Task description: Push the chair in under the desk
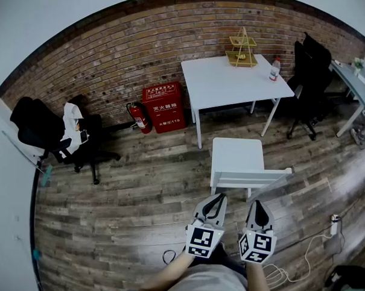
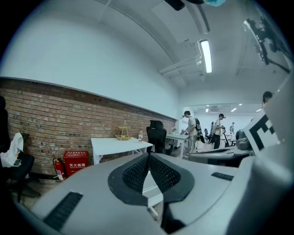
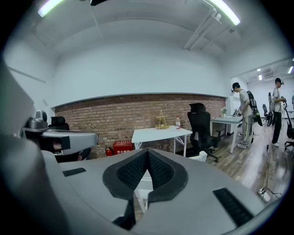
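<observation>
A white chair (image 1: 237, 157) stands on the wood floor, pulled out from the white desk (image 1: 230, 81) against the brick wall, its slatted backrest (image 1: 253, 176) toward me. My left gripper (image 1: 217, 200) and right gripper (image 1: 258, 207) hover side by side just short of the backrest, both shut with nothing between the jaws and apart from the chair. In the left gripper view the left gripper (image 2: 148, 155) shows closed pads, with the desk (image 2: 118, 145) beyond. The right gripper (image 3: 147, 151) also has its pads together, the desk (image 3: 158, 133) ahead.
A gold wire rack (image 1: 241, 49) and a bottle (image 1: 274, 68) sit on the desk. A red fire-equipment box (image 1: 163, 107) and extinguisher (image 1: 139, 117) stand left of it. Black office chairs (image 1: 56, 135) (image 1: 310, 75) flank the area. Cables and a power strip (image 1: 334, 225) lie at right.
</observation>
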Tool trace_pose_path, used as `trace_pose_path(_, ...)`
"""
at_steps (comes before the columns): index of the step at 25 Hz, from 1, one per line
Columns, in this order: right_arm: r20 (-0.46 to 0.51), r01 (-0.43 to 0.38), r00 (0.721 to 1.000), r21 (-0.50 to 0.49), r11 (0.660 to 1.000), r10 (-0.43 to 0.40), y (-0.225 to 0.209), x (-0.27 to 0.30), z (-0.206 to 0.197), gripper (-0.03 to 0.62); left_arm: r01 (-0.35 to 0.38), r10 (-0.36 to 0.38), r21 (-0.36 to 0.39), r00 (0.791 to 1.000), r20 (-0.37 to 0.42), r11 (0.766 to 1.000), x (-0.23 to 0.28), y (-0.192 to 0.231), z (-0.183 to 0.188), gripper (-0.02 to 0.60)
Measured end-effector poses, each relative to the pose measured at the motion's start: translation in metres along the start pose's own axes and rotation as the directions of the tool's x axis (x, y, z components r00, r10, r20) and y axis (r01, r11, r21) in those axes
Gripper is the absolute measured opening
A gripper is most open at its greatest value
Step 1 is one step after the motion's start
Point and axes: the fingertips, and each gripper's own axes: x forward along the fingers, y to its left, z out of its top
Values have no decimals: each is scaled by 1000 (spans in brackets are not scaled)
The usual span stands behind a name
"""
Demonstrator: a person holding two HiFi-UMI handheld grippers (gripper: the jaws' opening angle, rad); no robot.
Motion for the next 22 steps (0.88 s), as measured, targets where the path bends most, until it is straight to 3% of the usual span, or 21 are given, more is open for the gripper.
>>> trace_pose_path(22, 1, 11, 1000, 56, 998, -11, -11, 4, 2, 17, -6, 6, -1, 999, -40, 1000, 8, 8, -4, 25)
